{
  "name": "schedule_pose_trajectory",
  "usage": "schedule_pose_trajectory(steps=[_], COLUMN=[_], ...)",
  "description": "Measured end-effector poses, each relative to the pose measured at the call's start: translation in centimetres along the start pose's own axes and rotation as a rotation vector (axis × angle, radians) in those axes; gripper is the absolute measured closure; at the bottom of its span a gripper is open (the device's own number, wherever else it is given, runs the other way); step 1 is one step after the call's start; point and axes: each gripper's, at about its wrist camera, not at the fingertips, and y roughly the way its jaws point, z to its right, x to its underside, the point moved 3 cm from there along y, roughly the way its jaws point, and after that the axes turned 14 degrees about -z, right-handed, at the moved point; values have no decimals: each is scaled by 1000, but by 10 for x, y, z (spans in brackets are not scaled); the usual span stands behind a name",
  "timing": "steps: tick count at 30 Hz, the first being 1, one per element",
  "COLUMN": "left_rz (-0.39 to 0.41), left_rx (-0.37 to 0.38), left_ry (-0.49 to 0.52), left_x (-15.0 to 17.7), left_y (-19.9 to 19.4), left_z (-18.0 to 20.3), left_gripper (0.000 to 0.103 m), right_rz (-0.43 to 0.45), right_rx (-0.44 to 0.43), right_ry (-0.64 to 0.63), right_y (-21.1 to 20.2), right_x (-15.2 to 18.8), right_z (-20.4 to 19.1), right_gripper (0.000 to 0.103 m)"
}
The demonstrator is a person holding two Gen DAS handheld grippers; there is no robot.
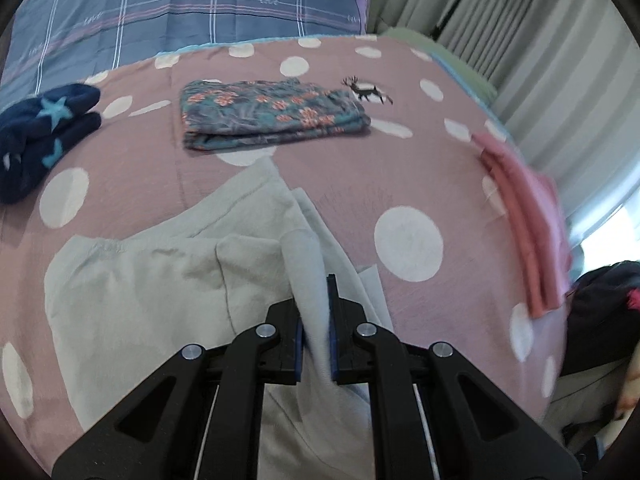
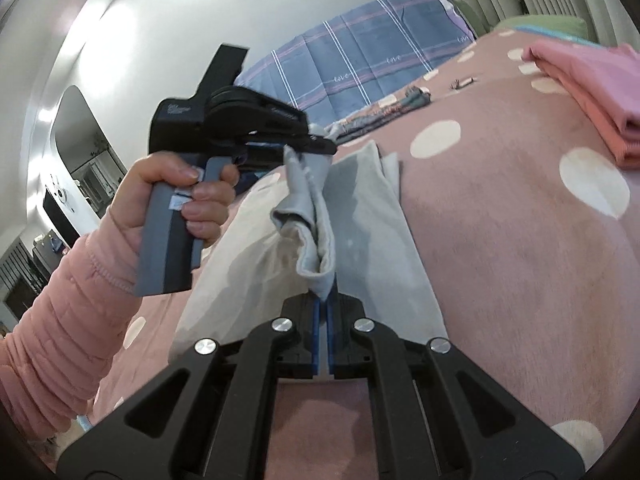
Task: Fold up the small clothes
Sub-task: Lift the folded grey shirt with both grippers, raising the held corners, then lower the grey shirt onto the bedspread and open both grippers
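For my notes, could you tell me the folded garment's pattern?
Teal folded garment: orange flowers; left wrist view.

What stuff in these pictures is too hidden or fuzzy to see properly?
- Pale grey garment, left wrist view: its near end is hidden behind the left gripper, so its type is unclear.
- Pink folded cloth, left wrist view: motion-blurred near the edge.
- Floral folded cloth, right wrist view: only a thin sliver shows behind the grey garment.
- Right gripper: the fabric covers its fingers' tips.

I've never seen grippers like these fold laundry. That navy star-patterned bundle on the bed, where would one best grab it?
Probably at the upper lobe of the navy star bundle, coming down from above. It lies loosely bunched on the dotted bedspread, with no flat edge showing, so a raised fold gives the fingers something to close on.
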Motion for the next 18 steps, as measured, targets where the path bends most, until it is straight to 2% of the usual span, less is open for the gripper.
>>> schedule_pose_trajectory(steps=[5,11,12,14,16,18], left_rz=[4,-15,-29,-26,15,64], left_rx=[-47,-56,-67,-58,-36,-50], left_ry=[48,55,62,67,82,115], left_x=[-1,-6,-6,-4,3,12], left_y=[5,13,18,18,3,-20], left_z=[13,24,26,28,30,32], left_gripper=[96,93,89,70,59,49], right_rz=[-15,5,-2,-24,-55,-75], right_rx=[-27,-21,-21,-41,-55,-65], right_ry=[29,39,49,81,111,128], right_y=[0,-7,-7,-5,0,3], right_x=[-1,-2,-1,2,7,10], right_z=[8,15,17,22,29,33], right_gripper=[101,101,101,101,101,100])
